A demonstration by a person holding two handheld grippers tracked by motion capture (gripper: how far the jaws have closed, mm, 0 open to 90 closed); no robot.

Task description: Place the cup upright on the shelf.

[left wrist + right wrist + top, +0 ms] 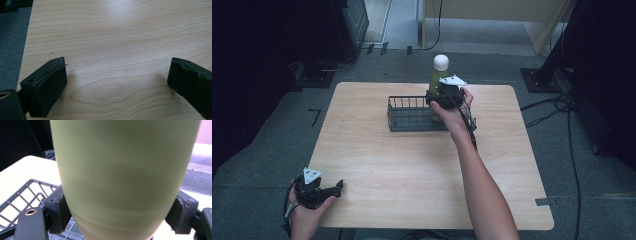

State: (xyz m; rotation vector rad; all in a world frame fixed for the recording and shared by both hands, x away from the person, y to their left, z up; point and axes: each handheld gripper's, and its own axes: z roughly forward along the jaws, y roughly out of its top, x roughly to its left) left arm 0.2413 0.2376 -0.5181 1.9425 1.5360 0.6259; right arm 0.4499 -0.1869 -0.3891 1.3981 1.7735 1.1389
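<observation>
Gripping a green bottle (pixel 436 80) with a white cap, my right gripper (pixel 445 95) sits at about one o'clock from the middle of the tabletop (pixel 412 170), at the right end of a dark wire basket (pixel 409 114). In the high view the bottle stands upright, its cap above the grey plate on top of the gripper, and its lower part is hidden behind my hand (pixel 452 112), so I cannot tell whether its base rests on the basket floor or hangs just above it. In the right gripper view the bottle (pixel 125 177) is pressed on both sides by the jaws, which touch its lower body, and the basket (pixel 22 200) lies below and to the left with its wire wall and mesh floor in sight. The basket itself lies just beyond the tabletop's middle, toward twelve o'clock, long side across.

My left gripper (pixel 337 189) rests at the near left corner, around seven o'clock, well apart from the basket and bottle, held in my left hand (pixel 307 212) with its jaws pointing to the right along the tabletop edge. In the left gripper view its jaws (pixel 117 82) stand wide apart with bare wood grain (pixel 112 37) between them. Grey carpet (pixel 12 45) shows past the tabletop's edge on the left of that view.
</observation>
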